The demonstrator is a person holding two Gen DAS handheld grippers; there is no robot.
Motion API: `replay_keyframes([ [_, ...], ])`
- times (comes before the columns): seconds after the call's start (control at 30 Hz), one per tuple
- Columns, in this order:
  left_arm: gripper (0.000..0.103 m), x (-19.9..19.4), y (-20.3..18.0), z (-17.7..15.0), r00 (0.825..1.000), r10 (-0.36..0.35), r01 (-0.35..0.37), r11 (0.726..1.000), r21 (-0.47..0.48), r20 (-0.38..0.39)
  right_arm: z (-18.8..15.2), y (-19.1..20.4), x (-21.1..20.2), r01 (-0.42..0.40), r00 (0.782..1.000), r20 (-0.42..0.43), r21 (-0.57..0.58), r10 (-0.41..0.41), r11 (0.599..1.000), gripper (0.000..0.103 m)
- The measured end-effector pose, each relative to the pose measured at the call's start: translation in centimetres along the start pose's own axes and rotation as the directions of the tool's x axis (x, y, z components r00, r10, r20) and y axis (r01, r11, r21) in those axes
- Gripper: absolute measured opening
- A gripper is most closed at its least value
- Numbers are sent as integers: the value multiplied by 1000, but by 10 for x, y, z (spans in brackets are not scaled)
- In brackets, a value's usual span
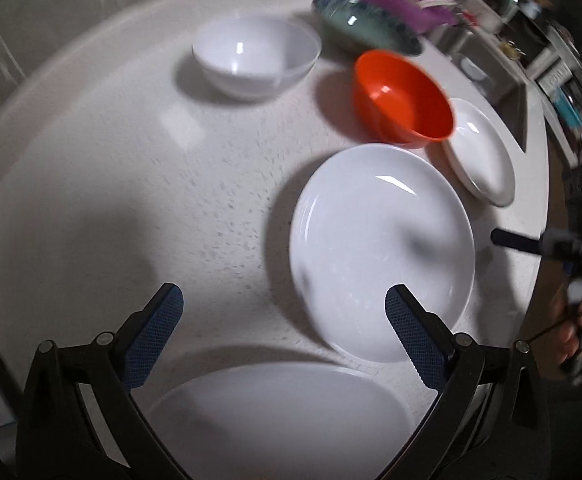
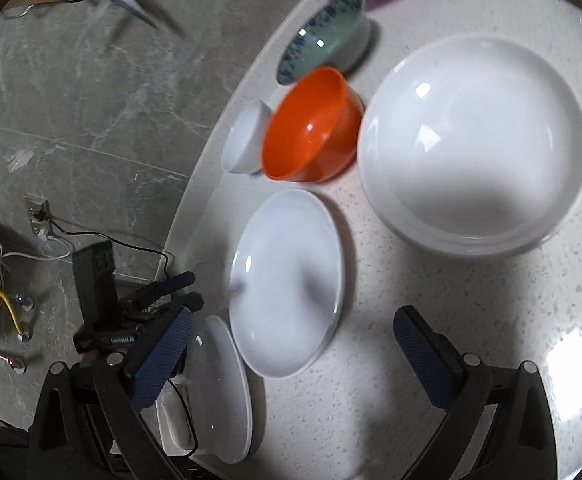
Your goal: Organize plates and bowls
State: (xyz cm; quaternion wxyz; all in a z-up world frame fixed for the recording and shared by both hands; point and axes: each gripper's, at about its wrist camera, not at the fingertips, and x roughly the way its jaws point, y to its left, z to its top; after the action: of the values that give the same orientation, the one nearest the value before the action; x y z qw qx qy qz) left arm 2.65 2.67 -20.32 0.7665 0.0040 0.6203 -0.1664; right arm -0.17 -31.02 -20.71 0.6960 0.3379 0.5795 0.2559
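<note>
Three plates and three bowls are lying loose on the surface (image 1: 91,200): near plate (image 1: 279,420), middle plate (image 1: 383,248), far plate (image 1: 479,160), white bowl (image 1: 255,56), orange bowl (image 1: 403,96), green bowl (image 1: 363,28). The left gripper (image 1: 283,300) and right gripper (image 2: 293,316) are hovering, fingers spread, holding nothing. Pinching one plate's rim and stacking it squarely is looking best.

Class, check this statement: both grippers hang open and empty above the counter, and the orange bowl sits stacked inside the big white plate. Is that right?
Not quite. The orange bowl is not inside the big white plate; it sits on the counter beside it, as the right wrist view shows. The rest holds: the left gripper and right gripper are both open and empty.
</note>
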Motion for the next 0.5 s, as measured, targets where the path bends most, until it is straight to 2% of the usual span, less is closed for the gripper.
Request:
replay_keyframes([
  [0.03, 102, 6, 3, 7, 1000, -15, 15, 1000, -20, -20, 0, -2, 2, 3, 1000, -8, -1, -3, 1000, 101],
  [0.1, 102, 15, 6, 15, 999, -1, 0, 1000, -19, -40, 3, -4, 9, 22, 999, -37, 7, -21, 1000, 89],
  [0.2, 101, 19, 2, 20, 999, -16, 16, 1000, 10, -48, 4, -5, 16, 33, 998, -59, 6, -33, 999, 77],
  [0.27, 101, 21, -3, 22, 998, -17, 19, 999, 39, -52, 4, -7, 19, 32, 998, -61, 19, -31, 999, 71],
  [0.37, 100, 29, -10, 27, 997, -24, 28, 998, 60, -67, 5, -11, 27, 31, 997, -66, 35, -28, 999, 68],
  [0.47, 85, 43, -13, 33, 996, -24, 29, 997, 66, -85, 5, -9, 35, 31, 997, -73, 41, -28, 999, 68],
  [0.5, 74, 49, -14, 35, 995, -20, 26, 998, 65, -93, 5, -9, 36, 30, 997, -69, 43, -27, 999, 68],
])
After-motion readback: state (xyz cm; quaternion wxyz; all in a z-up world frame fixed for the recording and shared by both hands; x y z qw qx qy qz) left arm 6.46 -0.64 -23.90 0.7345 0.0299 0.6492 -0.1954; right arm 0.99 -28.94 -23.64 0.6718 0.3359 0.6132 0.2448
